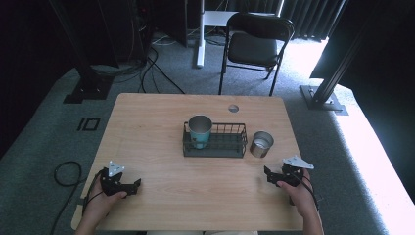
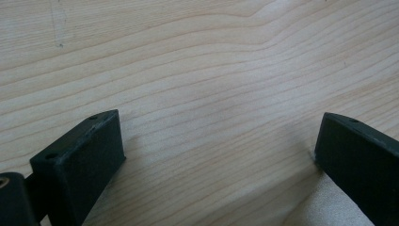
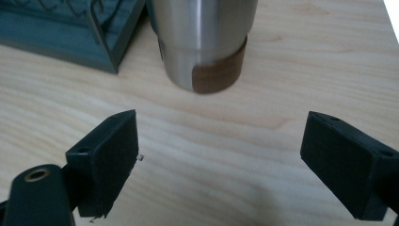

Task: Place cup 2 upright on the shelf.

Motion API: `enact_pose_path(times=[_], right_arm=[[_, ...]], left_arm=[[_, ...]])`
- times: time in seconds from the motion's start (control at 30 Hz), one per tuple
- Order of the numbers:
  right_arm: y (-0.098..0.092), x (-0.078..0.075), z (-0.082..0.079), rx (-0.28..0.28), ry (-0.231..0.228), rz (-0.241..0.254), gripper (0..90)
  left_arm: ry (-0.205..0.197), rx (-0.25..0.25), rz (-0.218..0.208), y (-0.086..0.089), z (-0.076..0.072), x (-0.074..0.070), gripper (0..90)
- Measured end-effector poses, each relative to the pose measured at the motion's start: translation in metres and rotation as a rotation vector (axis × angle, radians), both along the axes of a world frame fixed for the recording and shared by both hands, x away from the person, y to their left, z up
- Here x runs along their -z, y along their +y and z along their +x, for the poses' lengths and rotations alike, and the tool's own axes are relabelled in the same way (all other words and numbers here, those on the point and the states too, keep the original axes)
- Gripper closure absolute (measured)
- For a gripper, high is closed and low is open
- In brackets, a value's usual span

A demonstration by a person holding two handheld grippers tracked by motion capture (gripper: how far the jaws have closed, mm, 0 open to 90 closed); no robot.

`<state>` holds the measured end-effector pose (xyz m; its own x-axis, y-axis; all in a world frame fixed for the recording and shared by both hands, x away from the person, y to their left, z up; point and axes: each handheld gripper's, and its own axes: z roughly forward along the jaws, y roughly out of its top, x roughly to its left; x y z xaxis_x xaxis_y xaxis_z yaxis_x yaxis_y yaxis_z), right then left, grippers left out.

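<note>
Nearest the person, the left gripper (image 1: 128, 186) rests low over bare table (image 1: 195, 196) with its jaws spread and nothing between them. The right gripper (image 1: 272, 177) is likewise wide open and empty, aimed at the steel cup (image 1: 262, 144), which stands upright on the table a little ahead of it. By my reading the work has barely begun: no grasp is made, and the cup is not yet lifted. It is a plain brushed-metal tumbler with a brown band around its base (open top, apparently empty). Just beside it sits the dark wire rack (image 1: 215, 140), holding a teal cup (image 1: 200, 131) at its left end, the rest free.
</note>
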<state>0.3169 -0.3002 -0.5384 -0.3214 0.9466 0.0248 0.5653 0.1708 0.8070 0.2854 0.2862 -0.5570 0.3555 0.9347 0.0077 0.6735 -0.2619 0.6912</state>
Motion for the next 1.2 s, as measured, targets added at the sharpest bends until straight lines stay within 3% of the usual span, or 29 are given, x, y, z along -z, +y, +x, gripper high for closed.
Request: enact_pose_path(times=[0.37, 1.2], right_arm=[[0.006, -0.004, 0.015, -0.001, -0.045, 0.015, 11.6], [0.025, -0.018, 0.044, 0.032, -0.093, 0.051, 11.5]], left_arm=[[0.0, 0.0, 0.0, 0.0, 0.0, 0.0, 2.5], [-0.001, -0.001, -0.001, 0.0, 0.0, 0.0, 2.5]])
